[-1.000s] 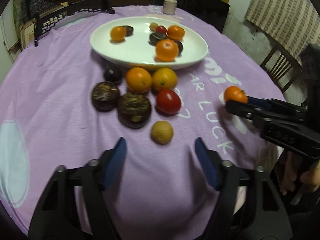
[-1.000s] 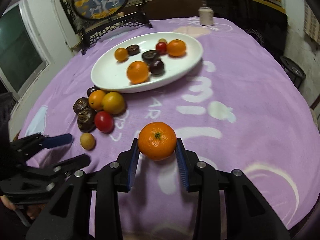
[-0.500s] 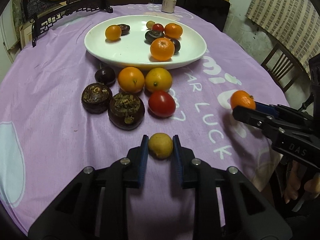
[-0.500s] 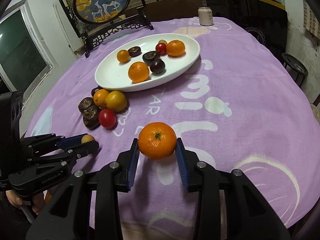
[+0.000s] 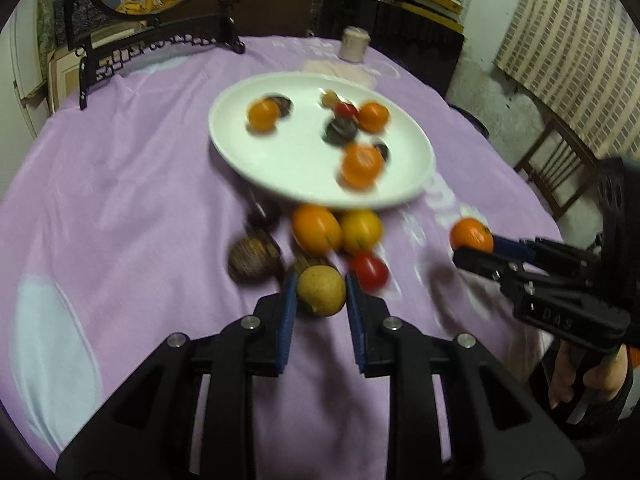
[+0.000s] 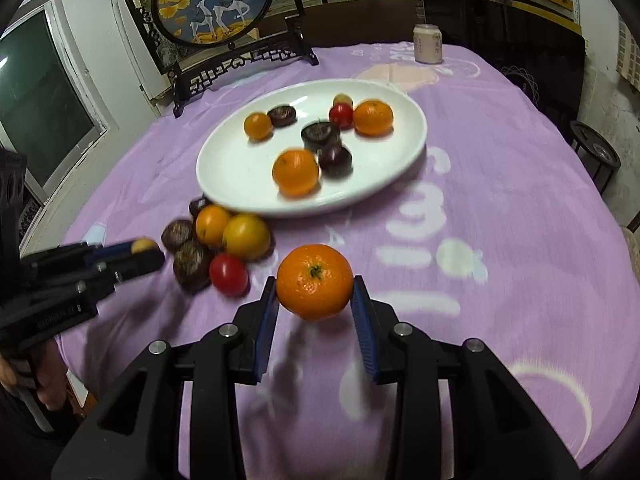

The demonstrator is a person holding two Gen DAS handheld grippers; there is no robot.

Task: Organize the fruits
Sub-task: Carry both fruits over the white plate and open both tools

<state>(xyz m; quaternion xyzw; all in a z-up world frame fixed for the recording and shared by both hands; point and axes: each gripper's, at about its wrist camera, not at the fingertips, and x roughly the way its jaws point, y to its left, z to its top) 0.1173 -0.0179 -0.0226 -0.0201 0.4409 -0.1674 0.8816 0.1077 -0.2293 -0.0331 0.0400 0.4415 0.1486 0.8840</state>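
My left gripper (image 5: pixel 321 294) is shut on a small tan round fruit (image 5: pixel 321 290) and holds it above the purple cloth, in front of a loose pile of fruit (image 5: pixel 316 229). My right gripper (image 6: pixel 315 297) is shut on an orange mandarin (image 6: pixel 315 281), lifted over the cloth. The white oval plate (image 6: pixel 240 168) lies beyond, holding several oranges, dark fruits and a red tomato. The right gripper with its mandarin (image 5: pixel 471 234) shows at the right of the left wrist view. The left gripper with the tan fruit (image 6: pixel 144 245) shows at the left of the right wrist view.
A red tomato (image 6: pixel 228 273), two oranges and dark brown fruits lie on the cloth in front of the plate. A framed deer picture on a black stand (image 6: pixel 212 4) and a small can (image 6: pixel 427 44) stand at the table's far side. A wooden chair (image 5: pixel 560 168) is at the right.
My left gripper closed on the tan fruit and lifted it off the cloth towards the plate. My right gripper rose and moved forward with the mandarin.
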